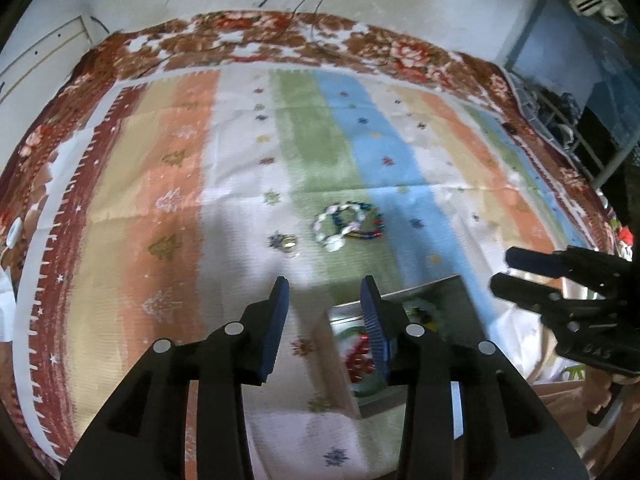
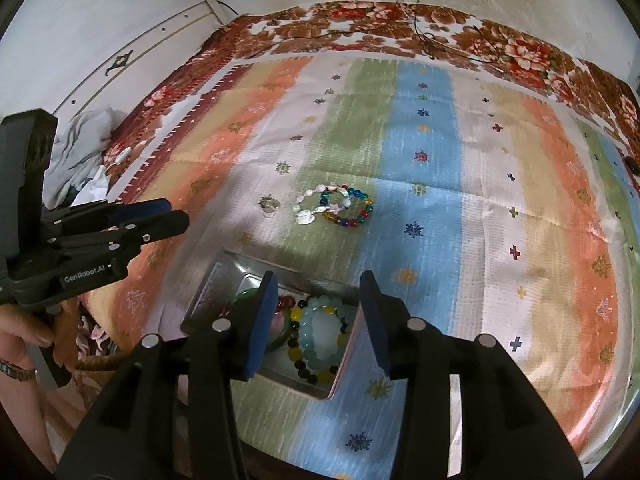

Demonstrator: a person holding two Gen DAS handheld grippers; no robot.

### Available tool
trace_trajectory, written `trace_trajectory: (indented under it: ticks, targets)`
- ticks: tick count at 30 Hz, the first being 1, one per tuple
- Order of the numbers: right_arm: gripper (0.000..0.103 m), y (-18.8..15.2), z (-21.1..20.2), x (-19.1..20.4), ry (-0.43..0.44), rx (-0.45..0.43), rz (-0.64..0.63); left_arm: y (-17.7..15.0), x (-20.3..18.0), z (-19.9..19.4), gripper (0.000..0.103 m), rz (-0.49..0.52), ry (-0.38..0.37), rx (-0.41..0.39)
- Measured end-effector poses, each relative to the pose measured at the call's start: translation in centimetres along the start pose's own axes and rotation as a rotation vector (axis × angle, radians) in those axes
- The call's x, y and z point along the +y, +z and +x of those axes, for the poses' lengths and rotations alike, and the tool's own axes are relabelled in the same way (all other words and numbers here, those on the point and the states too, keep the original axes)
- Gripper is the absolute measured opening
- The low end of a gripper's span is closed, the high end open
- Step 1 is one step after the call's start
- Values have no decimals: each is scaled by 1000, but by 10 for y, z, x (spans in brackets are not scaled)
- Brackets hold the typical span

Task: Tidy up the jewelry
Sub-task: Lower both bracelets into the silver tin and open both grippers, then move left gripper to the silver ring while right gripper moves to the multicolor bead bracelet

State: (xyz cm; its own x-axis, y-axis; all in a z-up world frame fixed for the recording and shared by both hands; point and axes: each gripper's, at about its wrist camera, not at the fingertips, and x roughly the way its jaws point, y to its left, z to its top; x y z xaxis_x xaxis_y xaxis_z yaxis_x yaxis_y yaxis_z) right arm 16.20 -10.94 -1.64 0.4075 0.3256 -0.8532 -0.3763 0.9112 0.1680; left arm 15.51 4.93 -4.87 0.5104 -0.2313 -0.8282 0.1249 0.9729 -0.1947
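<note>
- Right wrist view: right gripper [image 2: 318, 312] hangs over the metal tin [image 2: 208, 300] of beaded bracelets [image 2: 320, 332], jaws partly apart, nothing between them.
- Loose bracelets [image 2: 340, 206] and a ring [image 2: 270, 205] lie on the striped cloth [image 2: 500, 200], straight ahead beyond the tin.
- Left gripper [image 1: 324, 316], jaws likewise parted and empty, looks about as near; the ring lies toward its side.

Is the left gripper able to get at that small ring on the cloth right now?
Probably yes. The left gripper is open and empty, and the ring lies alone on bare cloth just ahead, apart from the bracelets.
</note>
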Motion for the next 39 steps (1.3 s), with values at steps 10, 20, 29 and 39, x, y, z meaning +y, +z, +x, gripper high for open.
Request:
trace_trajectory:
  ticks: [10,20,29,39]
  targets:
    - [46,12,23,-13,-4,31,50,5,13,26,38,0,26,59]
    - [52,20,49,-36,-17,75,93,14,21,49,41,-32,93,74]
    - [53,24,60,-54,-14,99,132,19,23,70,43,-29,112,111]
    - [55,38,82,-59,32,134,159,27,17,100,45,-17,108,155]
